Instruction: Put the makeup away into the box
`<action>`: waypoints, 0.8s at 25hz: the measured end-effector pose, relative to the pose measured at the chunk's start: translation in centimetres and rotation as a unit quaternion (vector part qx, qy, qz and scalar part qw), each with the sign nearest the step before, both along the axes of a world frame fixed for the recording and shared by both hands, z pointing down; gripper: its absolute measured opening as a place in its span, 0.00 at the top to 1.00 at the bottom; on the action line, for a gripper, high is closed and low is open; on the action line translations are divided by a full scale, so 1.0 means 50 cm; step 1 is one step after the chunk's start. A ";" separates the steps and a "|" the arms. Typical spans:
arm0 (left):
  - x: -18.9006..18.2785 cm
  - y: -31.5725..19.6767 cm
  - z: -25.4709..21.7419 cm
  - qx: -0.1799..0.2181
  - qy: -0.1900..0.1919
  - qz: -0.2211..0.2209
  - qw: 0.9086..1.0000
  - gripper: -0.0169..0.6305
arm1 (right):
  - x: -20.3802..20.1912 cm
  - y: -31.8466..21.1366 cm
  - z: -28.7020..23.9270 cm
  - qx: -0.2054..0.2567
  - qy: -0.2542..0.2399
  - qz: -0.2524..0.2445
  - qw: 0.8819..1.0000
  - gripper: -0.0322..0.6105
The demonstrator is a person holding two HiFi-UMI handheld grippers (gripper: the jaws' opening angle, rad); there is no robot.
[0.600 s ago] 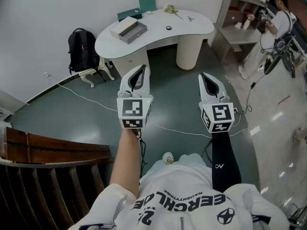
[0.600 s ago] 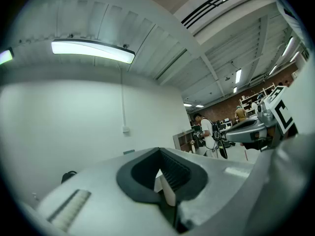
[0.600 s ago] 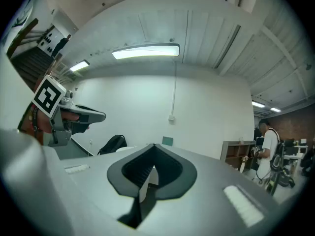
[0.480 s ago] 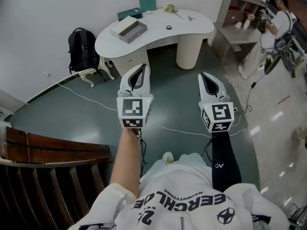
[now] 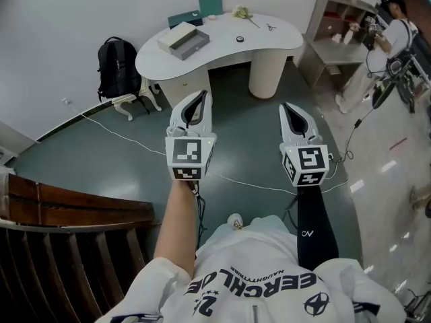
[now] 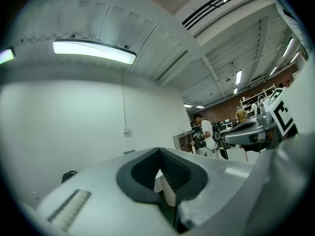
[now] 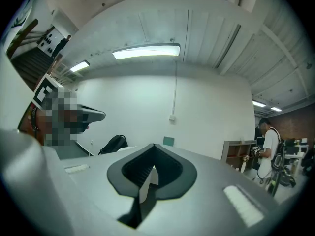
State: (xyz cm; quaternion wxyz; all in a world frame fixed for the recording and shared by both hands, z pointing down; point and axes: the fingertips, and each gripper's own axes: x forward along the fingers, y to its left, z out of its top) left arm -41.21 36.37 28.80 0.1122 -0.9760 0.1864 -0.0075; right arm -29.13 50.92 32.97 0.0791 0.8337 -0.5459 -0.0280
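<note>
The person stands well back from the white curved bench (image 5: 276, 38), both arms held out level above the green floor (image 5: 101, 153); the left gripper (image 5: 200, 95) has its fingers (image 6: 140, 173) pressed together with nothing between them; the right gripper (image 5: 285, 108) is the same, its fingers (image 7: 130, 173) shut tight and empty; the grey box (image 5: 183, 40) sits on the bench's left end, well apart from both grippers; a small dark round piece (image 5: 240, 39) lies near the middle of the bench, apart from the box, too small to say whether it is makeup; a teal case (image 5: 209, 1) stands upright at the back edge; a black backpack (image 5: 114, 66) rests on the floor beside the bench; another person (image 5: 390, 22) stands by a shelf unit (image 5: 333, 25) off to the right
</note>
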 end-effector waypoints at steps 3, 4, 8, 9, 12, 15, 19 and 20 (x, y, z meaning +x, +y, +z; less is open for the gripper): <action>-0.006 -0.003 -0.001 0.000 0.002 0.000 1.000 0.97 | -0.005 -0.004 0.005 0.001 0.000 0.002 1.000 0.90; -0.007 -0.004 -0.001 -0.001 0.002 0.000 1.000 0.97 | -0.006 -0.005 0.006 0.002 -0.001 0.003 1.000 0.90; -0.006 -0.013 0.005 -0.005 0.000 0.003 1.000 0.97 | -0.014 -0.014 0.008 0.011 -0.002 -0.003 1.000 0.61; -0.004 -0.016 0.006 -0.007 -0.001 0.003 1.000 0.97 | -0.014 -0.015 0.007 0.013 0.000 -0.003 1.000 0.59; 0.006 -0.025 0.006 -0.012 0.000 0.006 1.000 0.97 | -0.005 -0.019 0.005 0.012 0.004 0.003 1.000 0.56; 0.019 -0.028 0.008 -0.014 0.002 0.007 1.000 0.97 | 0.007 -0.020 0.011 0.007 0.003 0.005 1.000 0.56; 0.044 -0.030 0.014 -0.013 0.000 0.007 1.000 0.97 | 0.030 -0.028 0.022 0.006 0.001 0.000 1.000 0.56; 0.051 -0.033 0.016 -0.012 0.000 0.006 1.000 0.97 | 0.038 -0.032 0.023 0.008 0.000 -0.001 1.000 0.56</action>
